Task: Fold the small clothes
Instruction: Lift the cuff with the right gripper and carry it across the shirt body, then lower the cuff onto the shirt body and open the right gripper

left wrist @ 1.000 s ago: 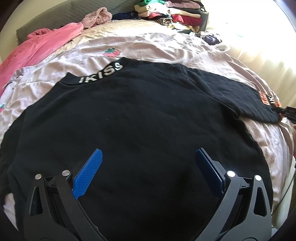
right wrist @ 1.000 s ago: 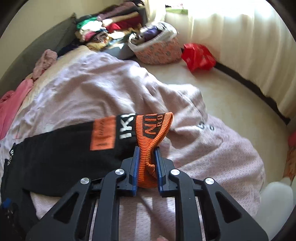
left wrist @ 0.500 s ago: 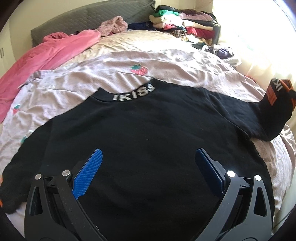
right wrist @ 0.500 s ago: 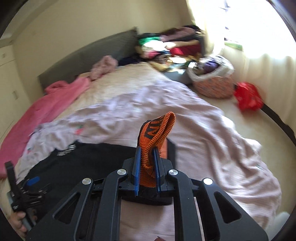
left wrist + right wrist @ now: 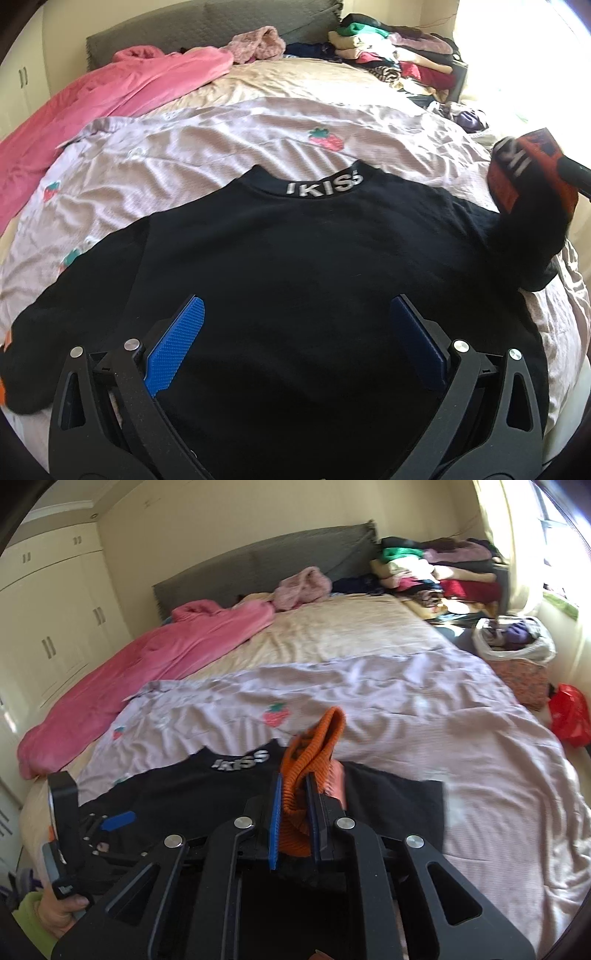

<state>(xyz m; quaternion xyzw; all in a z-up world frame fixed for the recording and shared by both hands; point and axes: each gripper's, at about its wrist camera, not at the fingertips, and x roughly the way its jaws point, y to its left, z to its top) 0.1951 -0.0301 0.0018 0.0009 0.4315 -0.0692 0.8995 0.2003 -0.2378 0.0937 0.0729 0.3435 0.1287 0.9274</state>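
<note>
at the foot edge of the bed (image 5: 498, 738), the right hand-held gripper (image 5: 293, 812) clamped the black sweatshirt's (image 5: 295, 258) orange cuff (image 5: 314, 746), lifted above the body lying to its left, while the left hand-held gripper (image 5: 295, 343) hovered apart.

You are looking at one black sweater (image 5: 295, 266), two grippers, the left gripper (image 5: 295, 347) and right gripper (image 5: 293, 812), one pink blanket (image 5: 147, 664), one laundry basket (image 5: 517, 657), and three printed strawberries (on the sheet (image 5: 221, 147)).
</note>
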